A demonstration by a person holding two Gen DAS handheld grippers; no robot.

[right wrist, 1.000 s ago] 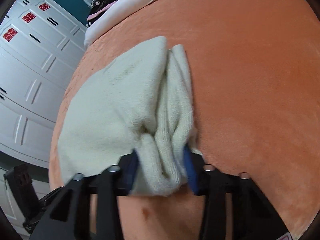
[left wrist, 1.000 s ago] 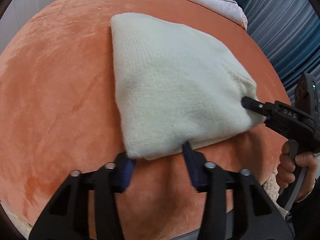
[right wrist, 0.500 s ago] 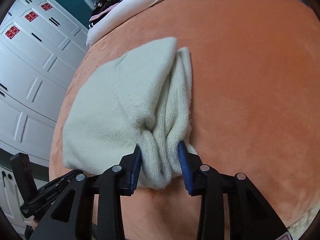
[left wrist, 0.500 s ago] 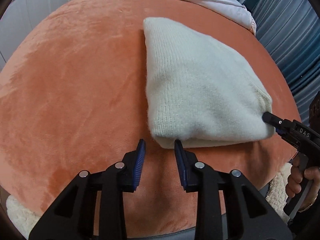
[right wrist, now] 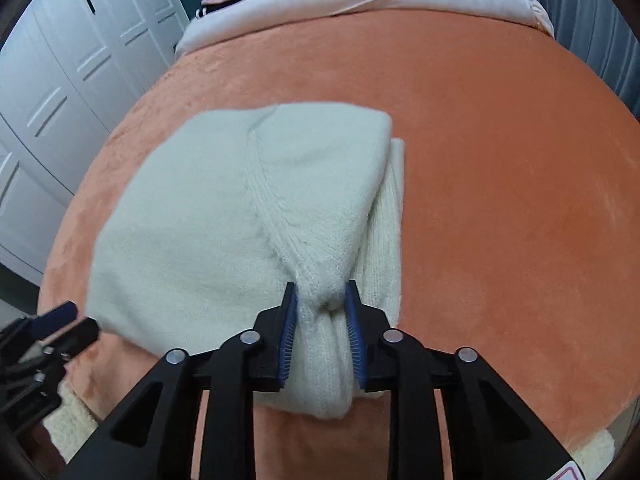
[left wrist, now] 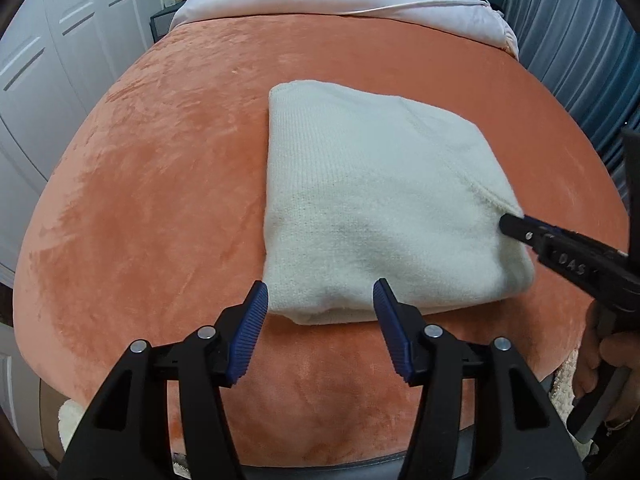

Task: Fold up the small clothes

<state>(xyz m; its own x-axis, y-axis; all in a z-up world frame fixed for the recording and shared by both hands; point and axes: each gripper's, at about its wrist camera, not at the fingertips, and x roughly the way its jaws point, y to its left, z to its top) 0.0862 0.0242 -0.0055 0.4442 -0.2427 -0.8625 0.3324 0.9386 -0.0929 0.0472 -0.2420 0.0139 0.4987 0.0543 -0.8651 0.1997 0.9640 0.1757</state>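
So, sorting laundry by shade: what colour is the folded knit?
Cream folded knit garment, clearest in left wrist view.

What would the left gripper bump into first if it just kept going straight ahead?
Most likely the near folded edge of the cream sweater. The left gripper is open, its fingers either side of that edge, which lies on the orange blanket. Depth is uncertain.

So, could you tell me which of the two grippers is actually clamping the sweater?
The right gripper: its blue pads pinch the cream sweater; the left gripper stands open.
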